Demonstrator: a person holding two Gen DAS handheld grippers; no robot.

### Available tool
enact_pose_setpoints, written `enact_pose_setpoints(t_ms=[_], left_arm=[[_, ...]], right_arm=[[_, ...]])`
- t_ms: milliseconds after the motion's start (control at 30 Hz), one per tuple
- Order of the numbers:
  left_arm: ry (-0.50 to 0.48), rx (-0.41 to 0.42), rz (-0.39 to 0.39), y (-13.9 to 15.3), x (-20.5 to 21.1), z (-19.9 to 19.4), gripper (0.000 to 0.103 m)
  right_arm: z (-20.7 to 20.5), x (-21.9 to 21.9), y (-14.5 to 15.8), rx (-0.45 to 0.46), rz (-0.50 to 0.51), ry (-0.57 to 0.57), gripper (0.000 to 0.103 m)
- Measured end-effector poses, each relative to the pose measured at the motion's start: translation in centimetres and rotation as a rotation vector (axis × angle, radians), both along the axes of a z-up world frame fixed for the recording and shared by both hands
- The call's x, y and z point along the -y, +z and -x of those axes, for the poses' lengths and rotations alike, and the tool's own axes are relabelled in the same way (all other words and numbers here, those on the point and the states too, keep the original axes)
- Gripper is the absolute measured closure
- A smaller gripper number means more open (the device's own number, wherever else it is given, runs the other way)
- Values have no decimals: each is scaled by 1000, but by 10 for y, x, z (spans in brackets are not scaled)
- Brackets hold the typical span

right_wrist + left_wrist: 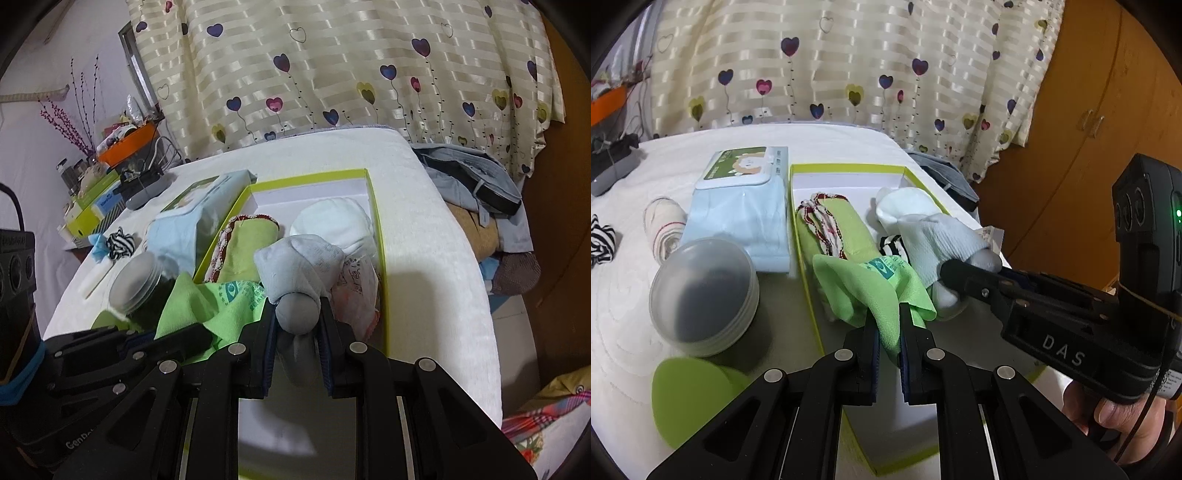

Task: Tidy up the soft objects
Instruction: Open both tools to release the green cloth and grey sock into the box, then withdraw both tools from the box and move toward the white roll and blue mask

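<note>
Pinched between the left gripper's [888,332] closed fingers, a green cloth [875,291] hangs over the near end of the lime-edged box [849,169], seemingly on its way in. Beside it, the right gripper [297,317] clamps a rolled grey sock [295,266] above the same box, where folded pieces already lie; a wipes pack [738,206] sits just outside.

White bed [624,332] (quilted) carries box [809,280], jar [701,295], wipes [738,206].

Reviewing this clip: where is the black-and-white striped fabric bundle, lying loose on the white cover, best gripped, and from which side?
Grip the striped bundle across its bunched middle, coming down from above. It is a crumpled knot lying loose on the white cover, so probably only its raised folds give the fingers something to pinch.
</note>
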State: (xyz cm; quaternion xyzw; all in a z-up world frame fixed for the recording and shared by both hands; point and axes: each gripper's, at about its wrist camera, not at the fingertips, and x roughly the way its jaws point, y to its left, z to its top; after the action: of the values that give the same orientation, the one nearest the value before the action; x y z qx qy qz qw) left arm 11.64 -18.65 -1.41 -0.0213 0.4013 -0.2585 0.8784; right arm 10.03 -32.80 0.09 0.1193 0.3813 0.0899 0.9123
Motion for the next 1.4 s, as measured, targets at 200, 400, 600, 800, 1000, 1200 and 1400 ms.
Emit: enact_pose_setpoints(t_ms=[200,400,600,800,1000,1200,1400], left_arm=[[8,-12,-2,-4,0,-7,95],[-16,-20,19,0,-2,4,92],[-28,12,20,10,-5,20,87],[-25,54,27,25,-14,39,86],[-28,92,41,39,-21,55,86],[-23,131,49,53,-29,70,85],[14,158,49,60,-43,81,83]], right_arm=[[-12,1,1,-3,-3,4,79],[5,-5,7,11,48,-1,56],[28,-8,23,55,76,-7,56],[49,-8,38,86,74,-26,56],[67,-13,50,118,74,-29,56],[83,-19,61,146,75,-31,56],[95,-31,70,178,75,-14,56]])
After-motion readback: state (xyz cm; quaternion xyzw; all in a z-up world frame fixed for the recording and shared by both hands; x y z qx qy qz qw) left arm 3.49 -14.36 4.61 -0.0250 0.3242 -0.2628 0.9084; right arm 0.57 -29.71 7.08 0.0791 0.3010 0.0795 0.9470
